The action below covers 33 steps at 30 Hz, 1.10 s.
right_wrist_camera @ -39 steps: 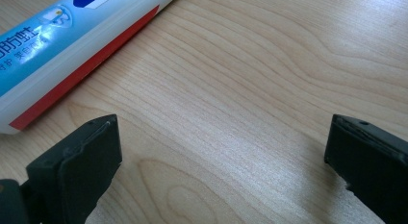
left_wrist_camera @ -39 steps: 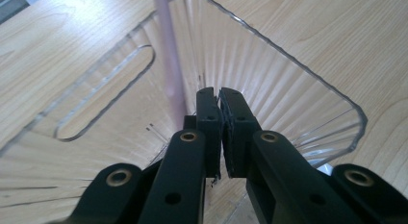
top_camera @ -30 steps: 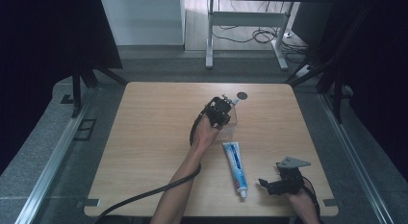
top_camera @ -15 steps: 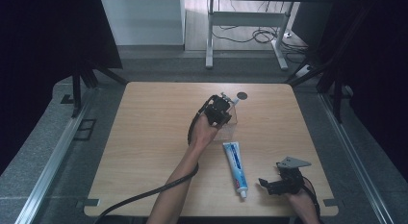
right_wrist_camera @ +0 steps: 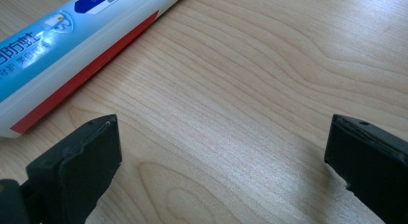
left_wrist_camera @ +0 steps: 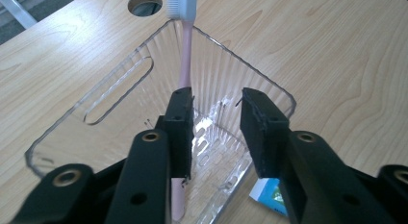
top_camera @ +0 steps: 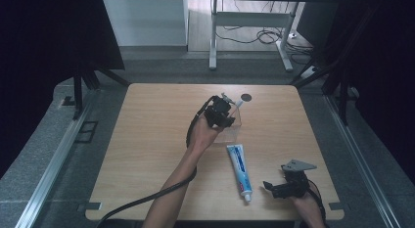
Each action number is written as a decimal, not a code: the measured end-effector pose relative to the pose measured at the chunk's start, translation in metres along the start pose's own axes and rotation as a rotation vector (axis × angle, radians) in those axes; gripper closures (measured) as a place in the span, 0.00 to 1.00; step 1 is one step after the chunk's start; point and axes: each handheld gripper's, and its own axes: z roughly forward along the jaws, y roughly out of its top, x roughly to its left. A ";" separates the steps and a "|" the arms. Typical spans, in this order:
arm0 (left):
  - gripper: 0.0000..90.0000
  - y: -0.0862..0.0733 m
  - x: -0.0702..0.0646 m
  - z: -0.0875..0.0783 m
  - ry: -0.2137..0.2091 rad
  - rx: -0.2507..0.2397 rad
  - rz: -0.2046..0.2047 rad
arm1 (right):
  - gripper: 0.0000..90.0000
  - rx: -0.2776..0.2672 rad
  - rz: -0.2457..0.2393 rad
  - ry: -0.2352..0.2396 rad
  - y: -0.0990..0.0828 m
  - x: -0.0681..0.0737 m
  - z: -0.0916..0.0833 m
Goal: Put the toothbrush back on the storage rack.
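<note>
Overhead, left gripper (left_wrist_camera: 216, 132) angled down into clear bin (left_wrist_camera: 120, 80), jaws just opening off pink toothbrush (left_wrist_camera: 184, 65).

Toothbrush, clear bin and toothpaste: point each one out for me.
toothbrush (left_wrist_camera: 184, 56), left gripper view, pink handle.
clear bin (left_wrist_camera: 96, 96), left gripper view, slotted side wall.
toothpaste (top_camera: 239, 167), high view, middle of the tube.
</note>
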 end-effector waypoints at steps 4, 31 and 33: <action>0.64 -0.003 0.002 -0.007 -0.002 -0.003 -0.004 | 0.00 0.002 -0.001 0.000 0.000 0.000 0.000; 0.25 -0.032 0.009 -0.042 -0.035 -0.023 -0.013 | 0.00 0.004 -0.005 -0.009 0.000 0.000 0.000; 0.23 -0.035 0.010 -0.045 -0.039 -0.022 -0.015 | 0.00 0.004 -0.004 -0.007 0.000 0.001 0.000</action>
